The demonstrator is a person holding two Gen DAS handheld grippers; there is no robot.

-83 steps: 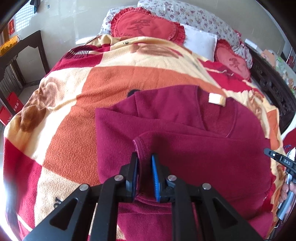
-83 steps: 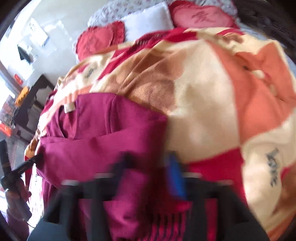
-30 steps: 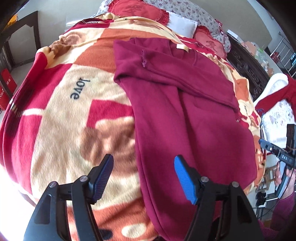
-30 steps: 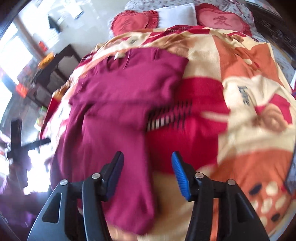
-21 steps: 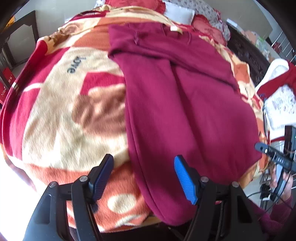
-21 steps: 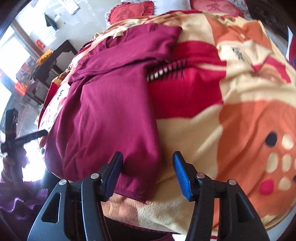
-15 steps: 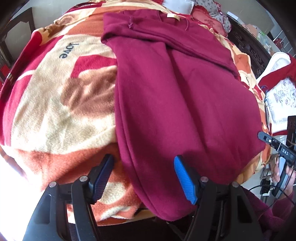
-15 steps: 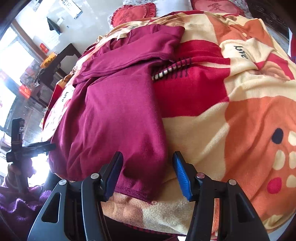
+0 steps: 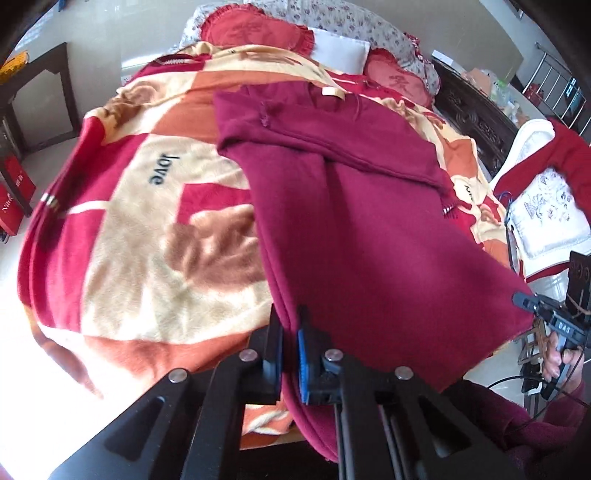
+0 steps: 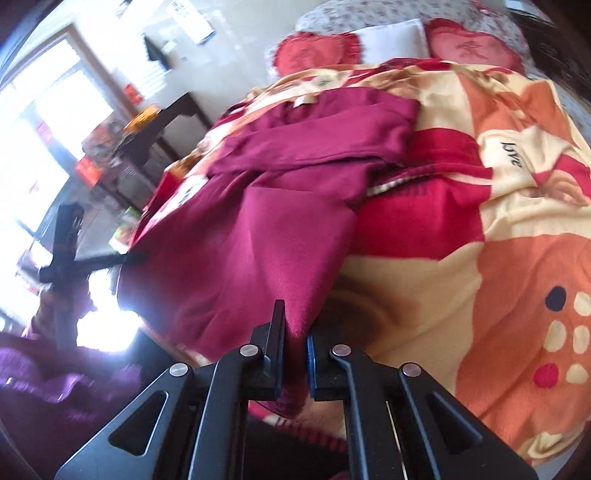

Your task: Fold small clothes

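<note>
A dark red fleece sweater (image 9: 369,221) lies on the bed, its sleeves folded across the chest near the collar. It also shows in the right wrist view (image 10: 280,229). My left gripper (image 9: 290,332) is shut on the sweater's bottom left hem corner, which is lifted off the blanket. My right gripper (image 10: 295,332) is shut on the bottom right hem corner, also lifted. The right gripper shows at the right edge of the left wrist view (image 9: 524,301), and the left gripper at the left of the right wrist view (image 10: 136,256).
A red, orange and cream blanket (image 9: 155,229) covers the bed. Red heart cushions (image 9: 255,31) and a white pillow (image 9: 340,51) lie at its head. A dark side table (image 10: 162,122) stands beside the bed. A white and red embroidered cloth (image 9: 546,214) lies to the right.
Both grippers were open over the sweater's bottom hem half a second ago. Now each has shut on a hem corner and lifted it off the blanket.
</note>
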